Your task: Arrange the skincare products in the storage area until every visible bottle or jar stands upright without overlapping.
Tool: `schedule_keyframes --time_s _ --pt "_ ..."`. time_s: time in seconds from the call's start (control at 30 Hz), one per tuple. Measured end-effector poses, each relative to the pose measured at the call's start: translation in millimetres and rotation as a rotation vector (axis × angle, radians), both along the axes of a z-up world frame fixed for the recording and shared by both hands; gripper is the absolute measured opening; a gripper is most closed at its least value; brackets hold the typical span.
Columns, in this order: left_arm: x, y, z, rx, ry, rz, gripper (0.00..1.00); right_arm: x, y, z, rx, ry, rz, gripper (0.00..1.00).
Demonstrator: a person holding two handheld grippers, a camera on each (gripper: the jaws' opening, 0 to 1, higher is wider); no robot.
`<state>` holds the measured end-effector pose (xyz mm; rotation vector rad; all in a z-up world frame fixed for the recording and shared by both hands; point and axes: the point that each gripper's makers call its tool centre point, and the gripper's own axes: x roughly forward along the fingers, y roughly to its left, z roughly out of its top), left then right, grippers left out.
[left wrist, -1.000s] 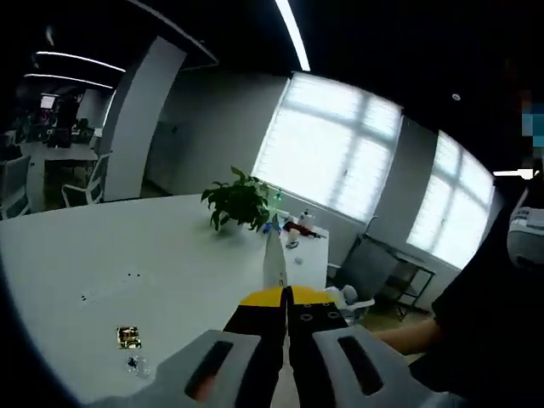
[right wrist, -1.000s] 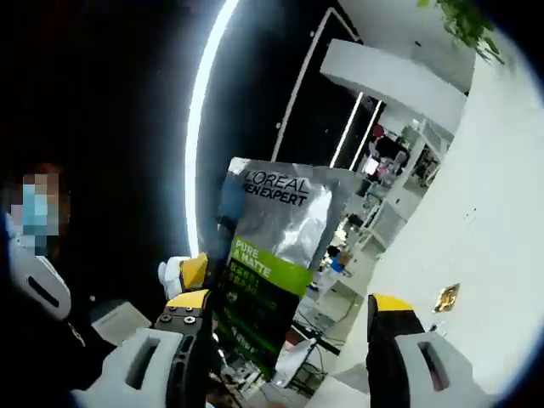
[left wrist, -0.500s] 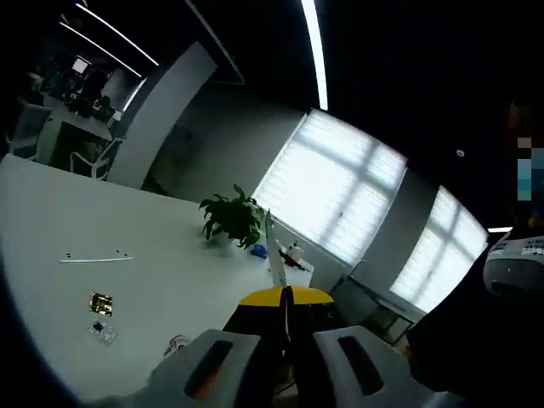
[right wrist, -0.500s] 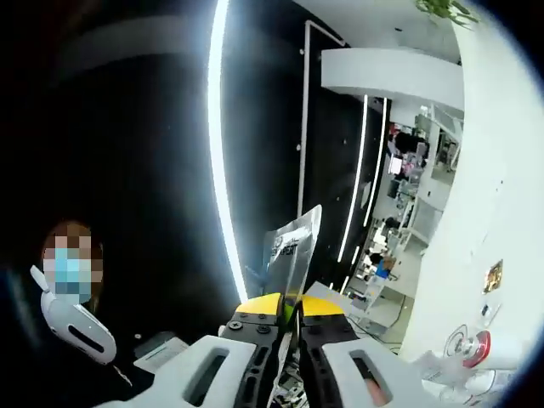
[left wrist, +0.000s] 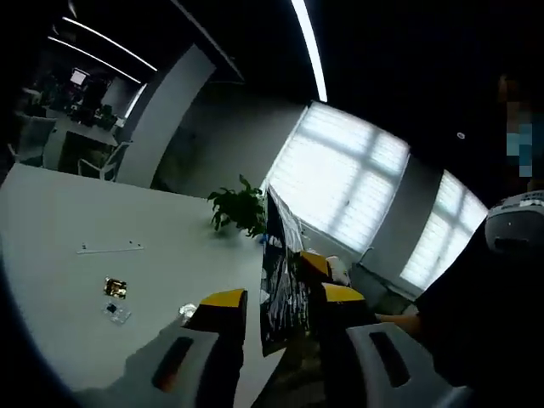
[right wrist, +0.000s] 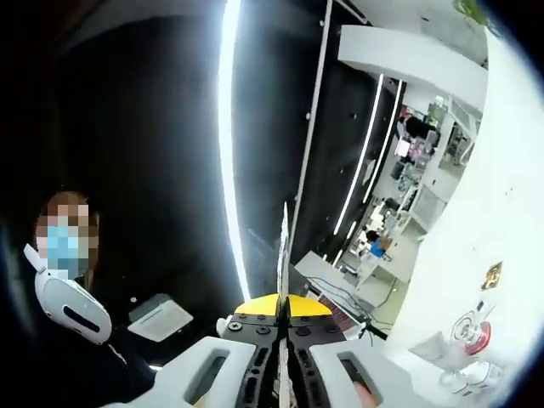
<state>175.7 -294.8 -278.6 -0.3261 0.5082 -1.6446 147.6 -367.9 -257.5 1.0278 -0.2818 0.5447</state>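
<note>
Holding, right claw (right wrist: 283, 316): jaws were pressed together on the edge of the flat sachet (right wrist: 282, 255), which rose edge-on as a thin sliver straight ahead of the yellow tips.
Left claw (left wrist: 276, 299): jaws stood narrowly apart with the sachet (left wrist: 283, 280) between them; whether either jaw touched it could not be told, and it looked released or about to be.
Other claw in left gripper view: yellow tips of the right claw (left wrist: 316, 265) showed just behind the sachet, at its far edge.
Sachet position: it was held up in the air off the table's near edge, not yet standing in any storage area.
Handling: it looked like a light, thin foil pack, limp and slick, likely to bend or slide in a pinch and unlikely to stand by itself without support.
Where to grip: judged best on a sealed flat edge or corner, squarely across the seam, as the right claw had it.
Table (left wrist: 68, 280): white, carrying a small gold-wrapped item (left wrist: 115, 288) and a clear piece (left wrist: 117, 312) near it.
Farther off: a potted plant (left wrist: 239, 207) stood at the table's far end before bright windows (left wrist: 340, 183).
</note>
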Motion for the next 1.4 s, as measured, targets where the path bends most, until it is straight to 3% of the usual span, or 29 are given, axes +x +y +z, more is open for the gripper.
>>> schedule_keyframes --time_s 0.27,0.47,0.67,0.8,0.93,1.07,1.1,1.13,1.3,1.4 --pt "-14.6 13 -17.1 0.017 0.031 0.022 0.29 -2 28 -5.4 -0.100 0.064 0.072 0.00" --pt "-33.1 25 -32.0 0.026 0.093 0.051 0.25 -2 44 -9.6 -0.106 0.092 0.111 0.00" --pt "-37.3 42 -36.0 0.015 0.124 0.103 0.18 -1 62 -28.2 -0.143 0.169 0.144 0.00" --pt "-36.5 52 -53.2 0.059 0.137 0.136 0.12 -3 73 -38.6 -0.163 0.203 0.158 0.00" --pt "-41.9 61 -67.8 0.069 0.237 0.153 0.05 -2 80 -50.7 -0.202 0.245 0.156 0.00" --pt "-42.4 65 -75.4 0.072 0.277 0.165 0.02 1 82 -62.1 -0.325 0.253 0.108 0.00" --pt "-41.9 65 -76.6 0.074 0.294 0.168 0.02 2 82 -62.9 -0.381 0.227 0.079 0.00" --pt "-41.4 65 -76.9 0.071 0.306 0.169 0.02 1 83 -61.6 -0.401 0.204 0.077 0.04" --pt "-40.3 64 -78.0 0.050 0.349 0.160 0.01 3 88 -70.7 -0.454 0.229 0.086 0.32" --pt "-36.5 65 -79.6 0.028 0.390 0.161 0.01 3 91 -77.6 -0.532 0.230 0.081 0.44"
